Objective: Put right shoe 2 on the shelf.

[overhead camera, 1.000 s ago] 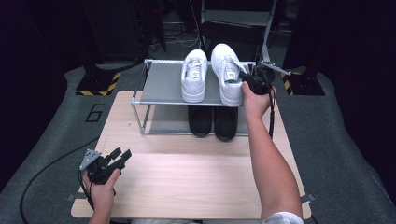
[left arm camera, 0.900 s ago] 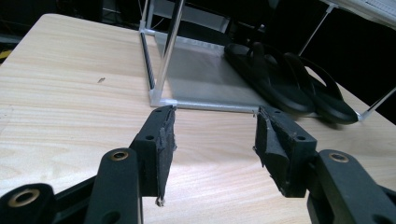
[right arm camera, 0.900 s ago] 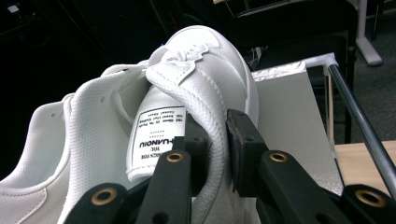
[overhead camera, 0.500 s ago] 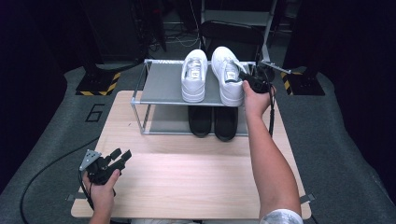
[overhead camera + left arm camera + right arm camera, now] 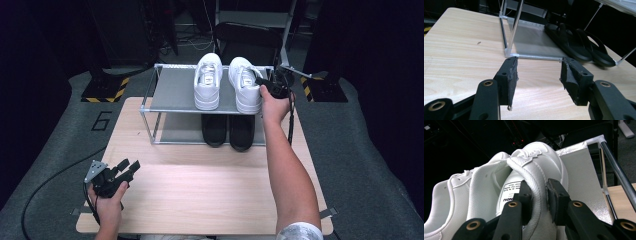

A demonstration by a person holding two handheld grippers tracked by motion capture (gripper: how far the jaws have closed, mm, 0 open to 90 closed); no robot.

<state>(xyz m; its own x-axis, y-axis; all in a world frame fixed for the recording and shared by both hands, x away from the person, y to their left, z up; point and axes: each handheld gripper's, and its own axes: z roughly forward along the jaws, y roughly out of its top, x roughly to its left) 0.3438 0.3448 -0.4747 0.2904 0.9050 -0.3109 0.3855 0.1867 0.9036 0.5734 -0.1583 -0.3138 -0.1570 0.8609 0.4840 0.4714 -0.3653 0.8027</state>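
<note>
Jaws of your right gripper just opening, heel rim of white sneaker between them, grip going loose. Pull away at 6 o'clock slowly or snagged sneaker slides off rack shelf. Left gripper jaws wide, nothing inside.

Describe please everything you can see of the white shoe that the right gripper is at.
The white shoe looks like smooth leather with perforated panels, white laces and a printed label inside. It stands upright on the rack's grey top shelf, toe away from the person, beside its twin. The right gripper straddles its padded heel collar; the jaws have just been opening.
</note>
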